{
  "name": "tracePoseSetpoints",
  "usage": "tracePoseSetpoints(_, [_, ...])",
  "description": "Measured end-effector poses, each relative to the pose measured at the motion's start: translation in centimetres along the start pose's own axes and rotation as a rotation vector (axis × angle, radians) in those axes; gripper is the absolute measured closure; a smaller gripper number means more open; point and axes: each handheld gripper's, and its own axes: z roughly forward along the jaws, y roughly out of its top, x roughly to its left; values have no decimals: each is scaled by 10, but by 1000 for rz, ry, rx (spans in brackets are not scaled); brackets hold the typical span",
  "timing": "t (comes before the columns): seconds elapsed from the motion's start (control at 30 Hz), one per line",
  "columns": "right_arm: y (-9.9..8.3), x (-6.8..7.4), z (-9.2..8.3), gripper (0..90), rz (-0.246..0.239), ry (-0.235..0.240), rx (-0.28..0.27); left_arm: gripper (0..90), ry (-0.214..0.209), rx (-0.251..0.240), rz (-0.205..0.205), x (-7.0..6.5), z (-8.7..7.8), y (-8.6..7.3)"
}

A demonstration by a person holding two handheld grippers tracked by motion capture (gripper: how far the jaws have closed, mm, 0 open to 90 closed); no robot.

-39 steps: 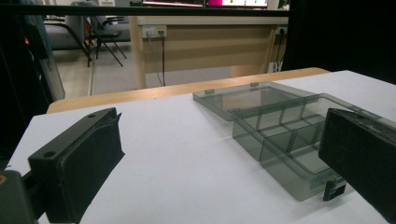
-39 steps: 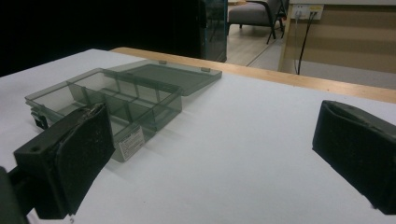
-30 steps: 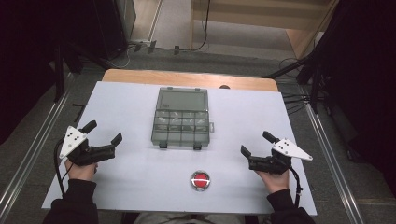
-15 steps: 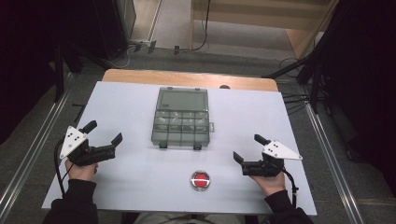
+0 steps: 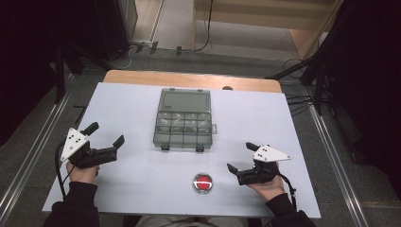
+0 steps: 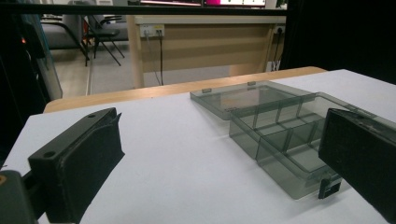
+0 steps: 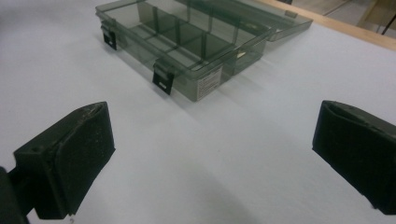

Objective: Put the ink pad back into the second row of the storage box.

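The open plastic box (image 5: 183, 118) is lying mid-bench (image 5: 118, 109). Left tongs (image 5: 105, 137) at eight o'clock and right tongs (image 5: 240, 157) at four o'clock are both staying released, grasping nothing.

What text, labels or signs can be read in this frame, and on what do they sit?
No text can be read.
Box: a white label on its side wall carries print too small and blurred to read.
Red button: a white bar across its face, no letters.
Screens beyond the table, seen from the left gripper view: bright strips, nothing legible.
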Motion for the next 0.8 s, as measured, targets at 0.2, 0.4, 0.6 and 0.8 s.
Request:
tracePoseSetpoints(0.2, [0, 9, 7, 0, -40, 59, 70, 0, -3, 4, 3, 0, 0, 0])
tracePoseSetpoints(0.4, [2, 19, 13, 0, -75, 103, 124, 0, -4, 5, 2, 0, 1, 0])
tracePoseSetpoints(0.6, [3, 31, 20, 0, -101, 148, 166, 0, -7, 7, 3, -1, 1, 0])
tracePoseSetpoints(0.8, [5, 38, 26, 0, -118, 174, 195, 0, -9, 8, 2, -1, 1, 0])
